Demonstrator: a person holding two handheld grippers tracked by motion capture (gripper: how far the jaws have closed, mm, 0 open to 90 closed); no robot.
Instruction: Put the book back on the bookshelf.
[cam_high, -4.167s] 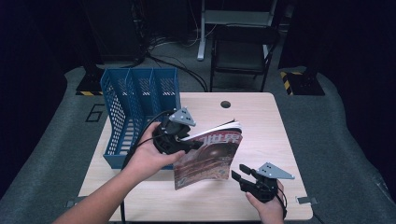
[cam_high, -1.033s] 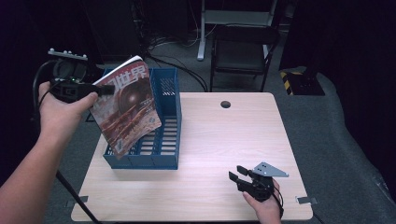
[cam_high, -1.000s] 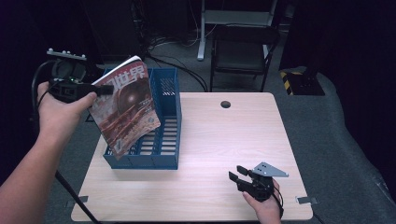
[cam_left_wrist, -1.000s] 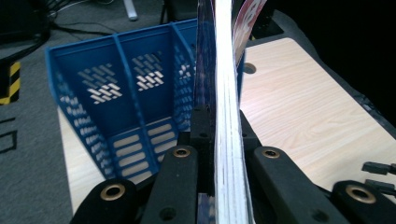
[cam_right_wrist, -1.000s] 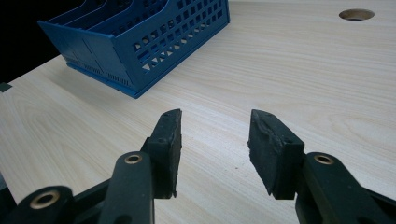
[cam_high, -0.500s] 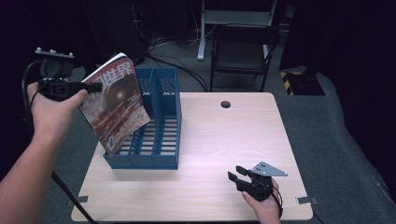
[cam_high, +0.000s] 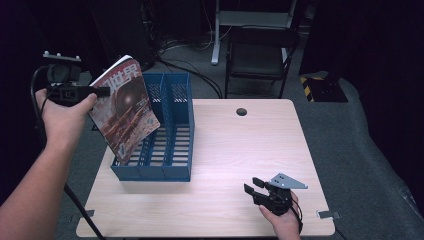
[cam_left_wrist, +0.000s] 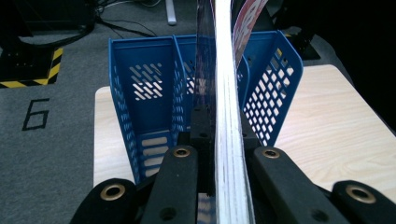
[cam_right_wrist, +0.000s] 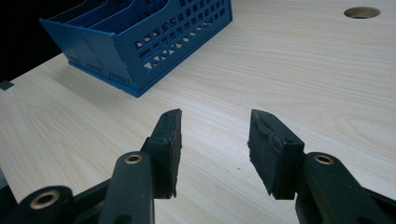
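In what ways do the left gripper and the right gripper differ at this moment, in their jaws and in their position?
The left gripper is shut on the magazine; the right gripper stands open with nothing between its jaws. The left gripper is raised in the air beside the blue file holder, past the table's edge; the right gripper sits low at the table's near edge. Both are black two-jaw grippers, each held in a hand.

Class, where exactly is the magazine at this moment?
In the high view the magazine is at the left, clamped by the left tongs and tilted above the left end of the blue file rack.
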